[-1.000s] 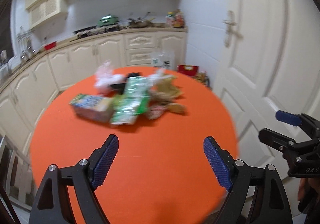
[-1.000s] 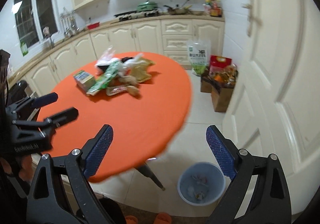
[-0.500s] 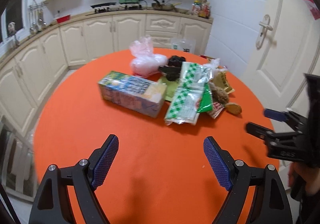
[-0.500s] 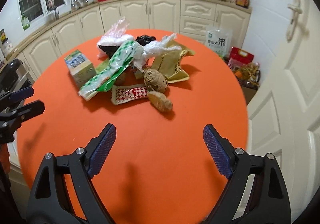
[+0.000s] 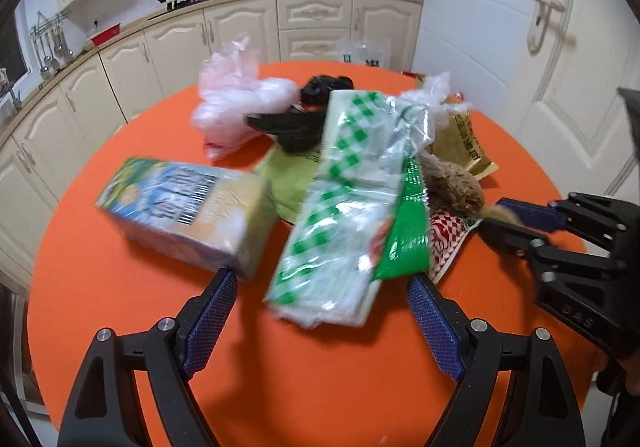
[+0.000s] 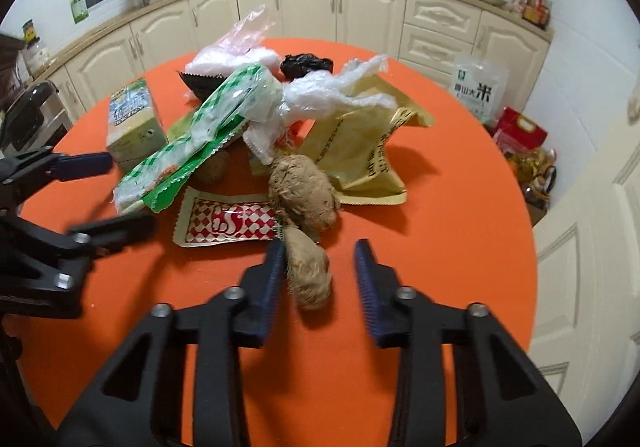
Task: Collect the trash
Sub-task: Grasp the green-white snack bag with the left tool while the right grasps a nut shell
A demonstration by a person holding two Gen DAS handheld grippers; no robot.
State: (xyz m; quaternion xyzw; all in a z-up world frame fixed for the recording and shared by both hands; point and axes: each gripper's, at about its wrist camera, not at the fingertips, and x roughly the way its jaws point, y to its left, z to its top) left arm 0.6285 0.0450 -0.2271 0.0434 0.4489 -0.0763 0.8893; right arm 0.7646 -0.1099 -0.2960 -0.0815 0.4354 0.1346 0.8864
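Brown lumpy root-like piece (image 6: 308, 275) lies on the round orange surface (image 6: 440, 215), nearest item of the trash pile. Long axis runs roughly away from the right wrist camera, far end touching a 2nd, rounder brown lump (image 6: 302, 193).

Right gripper (image 6: 320, 275): jaws part-closed, straddling the near piece. Left pad looks to touch it, right pad shows a gap. Not clamped.

Left gripper (image 5: 322, 313): jaws wide, holding nothing, low over the surface just short of the green-checked clear plastic wrapper (image 5: 352, 207). That wrapper's long axis runs from near the left jaws back toward the pile centre.

Right view only:
- the near piece in full; in the left view only a blurred tip shows between the other gripper's pads
- red-and-white checked foil sachet (image 6: 228, 223) flat, just left of the lumps
- yellow paper bag (image 6: 360, 151) crumpled behind them
- white rice bag (image 6: 478, 91) on the floor by the cabinets

Left view only:
- long face of the blue-green carton (image 5: 188, 207), lying on its side, just beyond the left pad
- white door with handle (image 5: 544, 19)

Both views: pink-white plastic bag (image 5: 236, 103) and black bag (image 5: 326, 85) at the far side of the pile.
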